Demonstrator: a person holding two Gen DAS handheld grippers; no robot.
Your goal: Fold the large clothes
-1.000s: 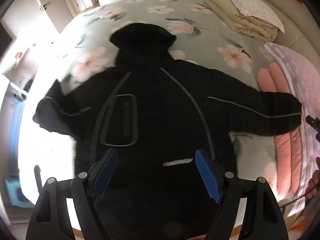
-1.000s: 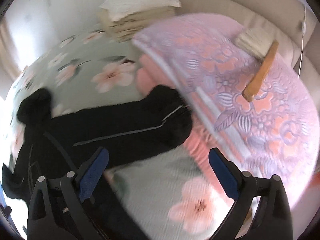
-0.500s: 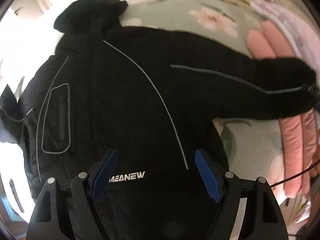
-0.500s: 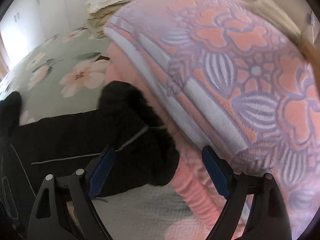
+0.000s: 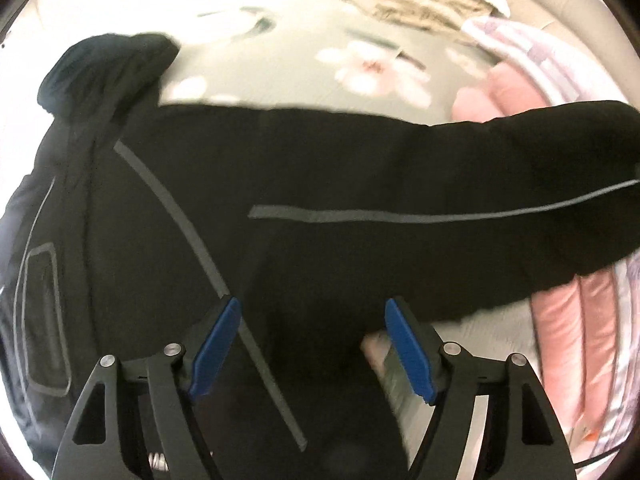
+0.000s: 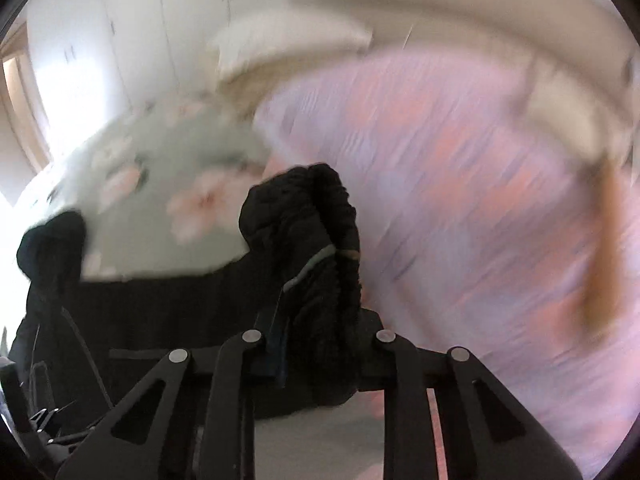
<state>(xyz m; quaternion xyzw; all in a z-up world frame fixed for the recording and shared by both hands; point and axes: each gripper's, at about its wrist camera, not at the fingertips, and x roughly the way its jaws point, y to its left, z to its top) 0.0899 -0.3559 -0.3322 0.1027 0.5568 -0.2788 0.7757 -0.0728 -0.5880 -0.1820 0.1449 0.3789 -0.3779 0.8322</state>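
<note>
A black hooded jacket [image 5: 320, 168] with grey piping lies front up on the bed, hood [image 5: 108, 68] at the upper left. One sleeve [image 5: 500, 184] stretches to the right. My left gripper [image 5: 312, 304] hovers close over the jacket's body below that sleeve; its jaws are wide and closing, with black cloth beneath them and the blue pads [image 5: 408, 352] not pressing. In the right wrist view my right gripper [image 6: 316, 320] is closing on the sleeve cuff [image 6: 304, 216], which bunches upward between the fingers and hides the pads.
The bed has a green floral sheet [image 5: 304, 64]. A pink rolled blanket [image 5: 572, 320] and a purple and pink quilt [image 6: 480, 200] lie at the sleeve's end. Folded beige bedding [image 5: 420, 4] sits at the far side. White wardrobe doors [image 6: 120, 40] stand beyond.
The left gripper dropped closer to the jacket and shifted toward the outstretched sleeve. The right gripper moved onto the cuff and closed on it, and the cuff now stands up between its fingers.
</note>
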